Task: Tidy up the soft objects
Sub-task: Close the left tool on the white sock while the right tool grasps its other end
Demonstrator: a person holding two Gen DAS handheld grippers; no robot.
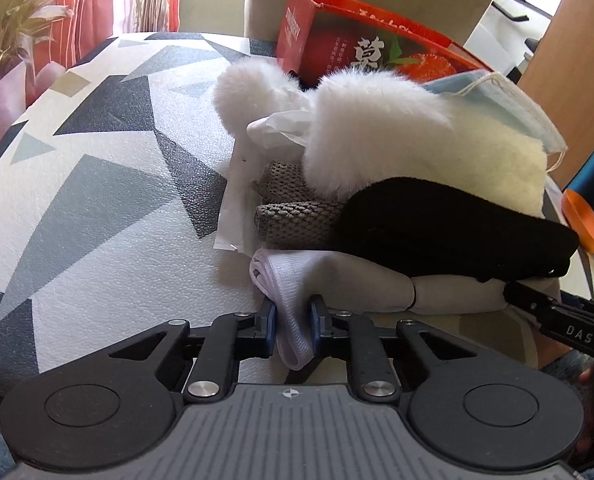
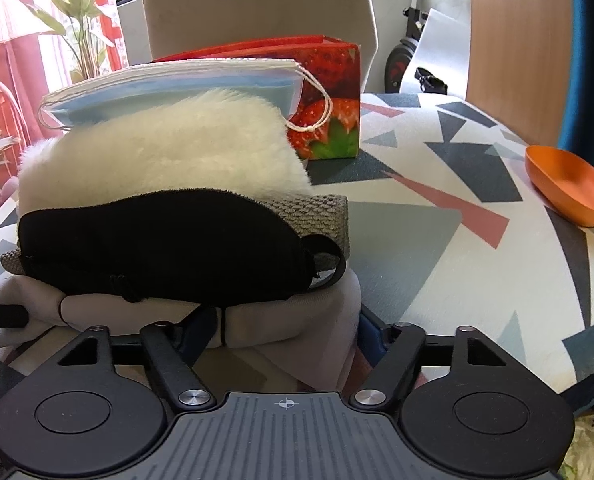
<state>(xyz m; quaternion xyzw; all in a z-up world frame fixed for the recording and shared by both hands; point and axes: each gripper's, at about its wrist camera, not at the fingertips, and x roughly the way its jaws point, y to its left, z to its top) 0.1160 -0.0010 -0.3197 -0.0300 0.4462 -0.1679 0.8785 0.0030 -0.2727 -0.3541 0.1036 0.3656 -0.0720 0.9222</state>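
Note:
A pile of soft things lies on the patterned table [image 1: 97, 200]. From the top it holds blue face masks [image 2: 177, 84], a white fluffy piece [image 2: 165, 148], a black eye mask [image 2: 157, 240], a grey knitted cloth [image 2: 325, 216] and a beige folded cloth [image 2: 289, 320]. At the pile's near left corner a white ribbed sock [image 1: 289, 280] hangs between the pads of my left gripper [image 1: 294, 316], which pinch it. My right gripper [image 2: 289, 332] straddles the beige cloth at the bottom of the pile. The fabric fills its gap and touches both fingers.
A red strawberry-print box [image 2: 329, 120] stands behind the pile, with a beige chair back [image 2: 257, 8] beyond it. An orange scoop [image 2: 569, 188] lies near the table's right edge. White tissue paper [image 1: 237, 200] sticks out on the pile's left. Potted plants stand at far left.

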